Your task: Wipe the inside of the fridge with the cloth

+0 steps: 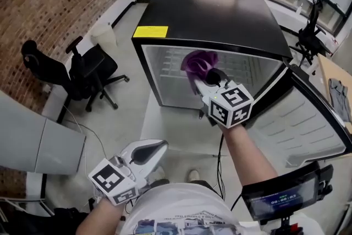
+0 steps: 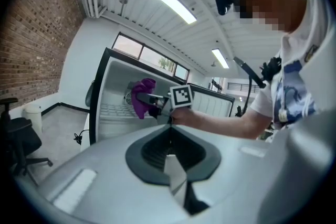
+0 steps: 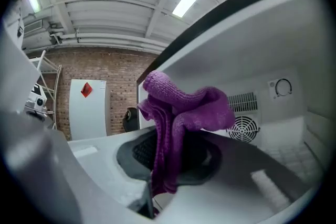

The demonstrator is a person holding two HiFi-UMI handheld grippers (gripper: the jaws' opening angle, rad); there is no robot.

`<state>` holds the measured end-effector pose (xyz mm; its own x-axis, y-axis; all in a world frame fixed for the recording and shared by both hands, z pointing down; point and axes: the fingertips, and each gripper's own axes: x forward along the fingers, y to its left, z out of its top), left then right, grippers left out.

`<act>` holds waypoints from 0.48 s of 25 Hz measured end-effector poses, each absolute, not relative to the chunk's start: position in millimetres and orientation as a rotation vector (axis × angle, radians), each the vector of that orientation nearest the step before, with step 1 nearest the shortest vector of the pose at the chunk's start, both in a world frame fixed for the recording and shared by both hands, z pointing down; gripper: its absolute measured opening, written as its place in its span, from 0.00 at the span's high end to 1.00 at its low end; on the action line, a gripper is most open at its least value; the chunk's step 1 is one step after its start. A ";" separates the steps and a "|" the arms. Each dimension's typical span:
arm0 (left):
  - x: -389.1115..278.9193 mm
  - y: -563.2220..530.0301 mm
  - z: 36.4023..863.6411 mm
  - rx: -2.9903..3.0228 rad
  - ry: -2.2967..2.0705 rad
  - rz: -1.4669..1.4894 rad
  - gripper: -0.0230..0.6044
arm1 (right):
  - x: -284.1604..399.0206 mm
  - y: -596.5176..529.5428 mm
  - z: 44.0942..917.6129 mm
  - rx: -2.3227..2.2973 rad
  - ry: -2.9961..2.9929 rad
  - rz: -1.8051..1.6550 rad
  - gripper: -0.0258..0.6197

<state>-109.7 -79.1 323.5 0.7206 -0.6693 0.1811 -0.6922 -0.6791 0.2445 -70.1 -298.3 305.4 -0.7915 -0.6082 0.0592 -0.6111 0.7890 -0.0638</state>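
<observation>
Right tongs are clamped on the purple cloth right at the open fridge's mouth; left tongs are closed, empty, hanging down low.

My right gripper holds the cloth in the mouth of the fridge, its door open at right. My left gripper hangs low nearer me, a chair farther left.
</observation>
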 end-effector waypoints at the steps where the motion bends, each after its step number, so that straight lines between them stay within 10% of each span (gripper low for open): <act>1: -113.1 -80.9 321.9 2.638 -1.066 0.112 0.96 | -78.1 -308.0 305.2 1.004 -2.926 0.105 0.87; 12: -142.2 -86.5 317.2 2.668 -1.032 0.106 0.96 | -132.7 -399.4 322.1 1.065 -2.755 0.036 0.87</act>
